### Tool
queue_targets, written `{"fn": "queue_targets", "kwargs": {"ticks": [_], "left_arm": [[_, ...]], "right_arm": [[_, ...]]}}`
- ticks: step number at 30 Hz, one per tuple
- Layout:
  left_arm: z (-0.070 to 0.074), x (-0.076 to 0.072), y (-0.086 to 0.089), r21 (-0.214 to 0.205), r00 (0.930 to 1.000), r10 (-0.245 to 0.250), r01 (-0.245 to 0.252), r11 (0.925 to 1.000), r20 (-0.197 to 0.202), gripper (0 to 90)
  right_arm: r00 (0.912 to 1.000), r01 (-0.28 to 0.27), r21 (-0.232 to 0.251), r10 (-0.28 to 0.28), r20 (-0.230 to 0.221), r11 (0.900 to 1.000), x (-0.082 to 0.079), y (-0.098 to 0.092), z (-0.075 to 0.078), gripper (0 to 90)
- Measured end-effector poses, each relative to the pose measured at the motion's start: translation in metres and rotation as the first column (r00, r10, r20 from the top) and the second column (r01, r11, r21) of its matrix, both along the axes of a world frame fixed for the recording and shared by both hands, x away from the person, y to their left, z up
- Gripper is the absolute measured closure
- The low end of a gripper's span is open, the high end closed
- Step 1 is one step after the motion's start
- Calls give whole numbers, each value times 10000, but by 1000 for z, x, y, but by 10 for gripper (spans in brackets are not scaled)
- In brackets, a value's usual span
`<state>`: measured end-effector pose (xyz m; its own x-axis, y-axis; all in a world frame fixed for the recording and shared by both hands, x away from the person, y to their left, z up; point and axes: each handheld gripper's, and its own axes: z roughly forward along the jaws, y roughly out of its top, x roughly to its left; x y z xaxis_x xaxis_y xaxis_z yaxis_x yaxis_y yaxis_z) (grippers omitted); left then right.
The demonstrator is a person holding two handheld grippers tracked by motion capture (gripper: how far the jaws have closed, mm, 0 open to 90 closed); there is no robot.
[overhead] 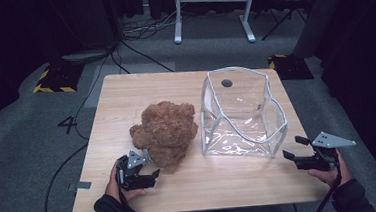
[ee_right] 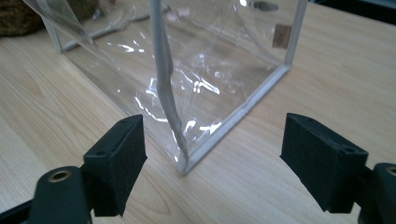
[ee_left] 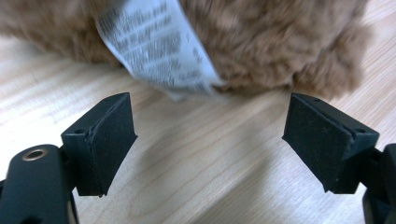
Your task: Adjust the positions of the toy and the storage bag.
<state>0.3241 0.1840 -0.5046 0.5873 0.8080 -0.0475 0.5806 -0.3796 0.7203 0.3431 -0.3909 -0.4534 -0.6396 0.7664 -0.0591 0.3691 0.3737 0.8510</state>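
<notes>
With both jaws apart and empty, the left hand-held gripper (ee_left: 210, 135) should bite deep into the fuzzy brown plush toy (overhead: 165, 132) mid-bench, while the right hand-held gripper (ee_right: 212, 161) pinches the clear white-trimmed plastic bag (overhead: 242, 115) rim; the toy's white fabric tag (ee_left: 156, 46) print is unreadably blurred.

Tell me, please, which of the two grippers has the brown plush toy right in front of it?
The left gripper: it sits beside the plush toy, and its own view shows the toy's white label just ahead. The right gripper faces the clear plastic bag instead.
</notes>
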Motion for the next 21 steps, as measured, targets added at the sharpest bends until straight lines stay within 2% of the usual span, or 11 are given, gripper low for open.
{"fn": "queue_targets", "kwargs": {"ticks": [5, 9, 13, 18, 21], "left_arm": [[11, -3, 1, -207, 9989, 78, -68, 9998, 460, 161], [25, -3, 2, -502, 9958, 121, -75, 9987, 907, 160], [36, -1, 2, -636, 9921, 34, 47, 9980, 1251, 160], [44, 3, 1, -713, 9896, 31, 72, 9974, 1437, 158], [52, 4, -1, -533, 9848, -21, 115, 9985, 1736, 158]], "right_arm": [[9995, -267, -36, 267, 174, 9996, -2, 6, 9, 214], [9989, -439, -177, 441, 153, 9989, -1, 15, 9, 213], [9981, -620, -364, 620, -15, 9974, 2, 22, 3, 213], [9975, -679, -585, 665, -253, 9960, 7, 30, -9, 220], [9968, -679, -679, 648, -466, 9954, 11, 33, -17, 221]]}}
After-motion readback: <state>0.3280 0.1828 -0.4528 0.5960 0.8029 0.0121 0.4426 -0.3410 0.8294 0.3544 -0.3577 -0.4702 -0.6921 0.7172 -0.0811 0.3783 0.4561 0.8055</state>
